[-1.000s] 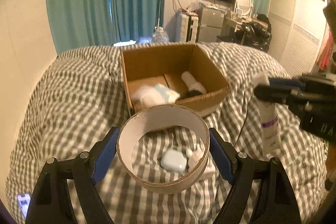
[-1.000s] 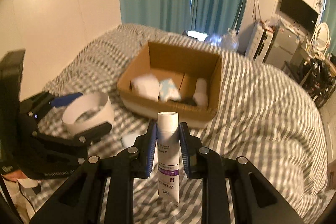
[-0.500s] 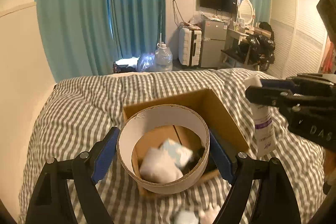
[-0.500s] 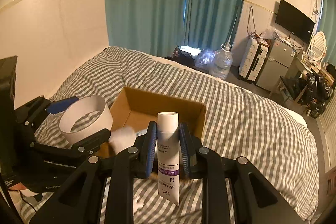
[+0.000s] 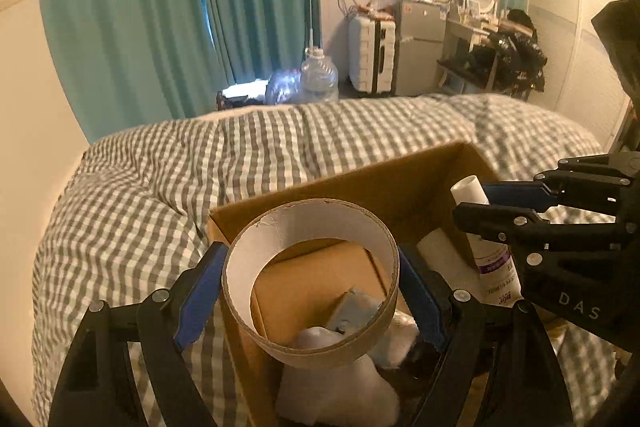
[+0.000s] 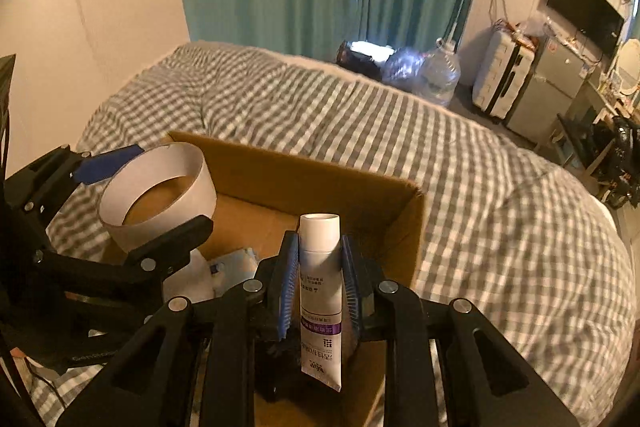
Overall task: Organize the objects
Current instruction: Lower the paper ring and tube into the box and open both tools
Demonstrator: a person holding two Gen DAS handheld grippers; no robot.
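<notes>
My left gripper [image 5: 310, 291] is shut on a wide cardboard tape ring [image 5: 280, 239] and holds it over the left part of an open cardboard box [image 5: 360, 183]. The ring also shows in the right wrist view [image 6: 192, 171]. My right gripper [image 6: 319, 267] is shut on a white tube with a purple band [image 6: 320, 291], cap up, over the box's right part [image 6: 360, 187]. The tube shows in the left wrist view [image 5: 492, 259]. White and pale blue packets [image 5: 352, 311] and a white roll [image 5: 440, 255] lie inside the box.
The box sits on a bed with a grey checked duvet [image 6: 480, 167]. Teal curtains [image 5: 160, 7], a large water bottle [image 5: 318, 75], a suitcase [image 6: 502, 83] and a cluttered desk [image 5: 500, 43] stand beyond the bed. A wall runs along the bed's left side.
Both grippers have moved forward and now hang over the box with their loads. The small items on the duvet in front of the box have dropped out of view.
</notes>
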